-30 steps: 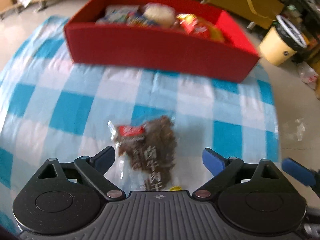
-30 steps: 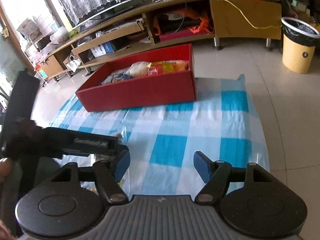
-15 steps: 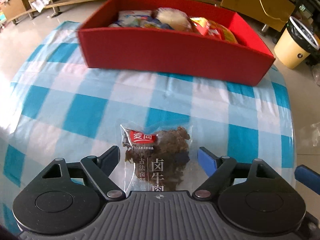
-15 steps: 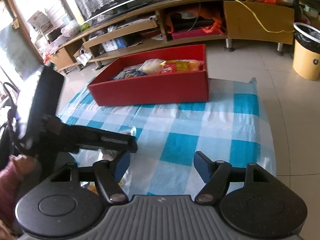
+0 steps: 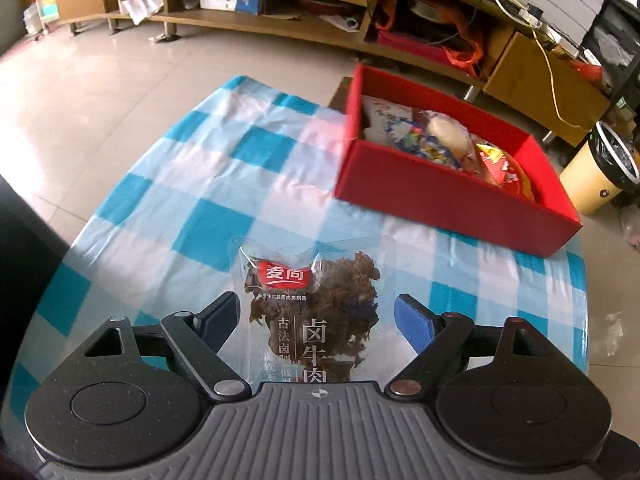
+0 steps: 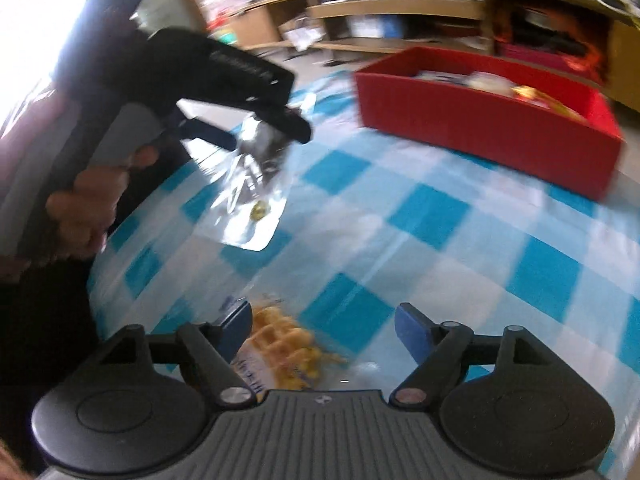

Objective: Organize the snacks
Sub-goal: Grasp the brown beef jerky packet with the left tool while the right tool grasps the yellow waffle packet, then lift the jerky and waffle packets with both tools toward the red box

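A clear pack of dark braised beef [image 5: 316, 308] with a red label lies on the blue-checked cloth [image 5: 208, 184], between the fingers of my open left gripper [image 5: 318, 320]. The right wrist view shows the left gripper [image 6: 256, 120] over that pack [image 6: 252, 184]. My right gripper [image 6: 322, 332] is open over a clear pack of yellow waffle snacks [image 6: 280, 348], which lies between its fingers. A red box [image 5: 448, 196] holding several snack packs stands at the far right of the cloth; it also shows in the right wrist view [image 6: 480, 116].
A yellow bin [image 5: 600, 172] stands on the tiled floor right of the table. A long wooden shelf unit [image 5: 320, 8] runs along the back. The cloth's edge [image 5: 584, 320] is close on the right.
The left gripper has swung left, so the red box now sits to the right. The right gripper has dropped low over the waffle pack, and its view is blurred by motion.
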`<state>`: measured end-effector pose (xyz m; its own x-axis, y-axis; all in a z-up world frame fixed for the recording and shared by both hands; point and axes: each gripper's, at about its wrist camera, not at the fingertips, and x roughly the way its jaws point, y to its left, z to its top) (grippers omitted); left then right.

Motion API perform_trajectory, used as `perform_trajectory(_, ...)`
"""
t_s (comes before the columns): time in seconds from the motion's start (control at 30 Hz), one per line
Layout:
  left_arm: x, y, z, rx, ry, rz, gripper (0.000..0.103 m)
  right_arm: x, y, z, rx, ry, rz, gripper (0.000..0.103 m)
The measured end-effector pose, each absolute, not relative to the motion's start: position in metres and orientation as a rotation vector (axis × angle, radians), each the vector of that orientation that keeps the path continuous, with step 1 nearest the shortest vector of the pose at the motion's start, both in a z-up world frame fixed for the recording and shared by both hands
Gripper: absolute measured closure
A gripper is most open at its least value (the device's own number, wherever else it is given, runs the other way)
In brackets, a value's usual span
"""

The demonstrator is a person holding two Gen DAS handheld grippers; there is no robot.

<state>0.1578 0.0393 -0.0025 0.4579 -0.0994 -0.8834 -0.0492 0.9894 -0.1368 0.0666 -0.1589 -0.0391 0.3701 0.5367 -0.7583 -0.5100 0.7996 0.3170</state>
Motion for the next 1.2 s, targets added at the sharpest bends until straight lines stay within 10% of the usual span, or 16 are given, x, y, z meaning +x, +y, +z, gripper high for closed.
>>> perform_trajectory(0.5, 0.144, 0.069, -0.001, -0.241, 1.119, -0.178, 0.014, 0.064, -0.078, -0.057, -0.504, 1.060, 1.055, 0.022)
perform_trajectory(0.87, 0.141, 0.078, -0.008, -0.248, 1.145, -0.163, 0.014, 0.025, -0.062, -0.083, -0.523, 1.003, 0.941, 0.001)
perform_trajectory(1.2, 0.134, 0.071, -0.006, -0.226, 1.138, -0.174, 0.013, 0.031, -0.087, -0.072, -0.298, 1.023, 0.754, 0.026)
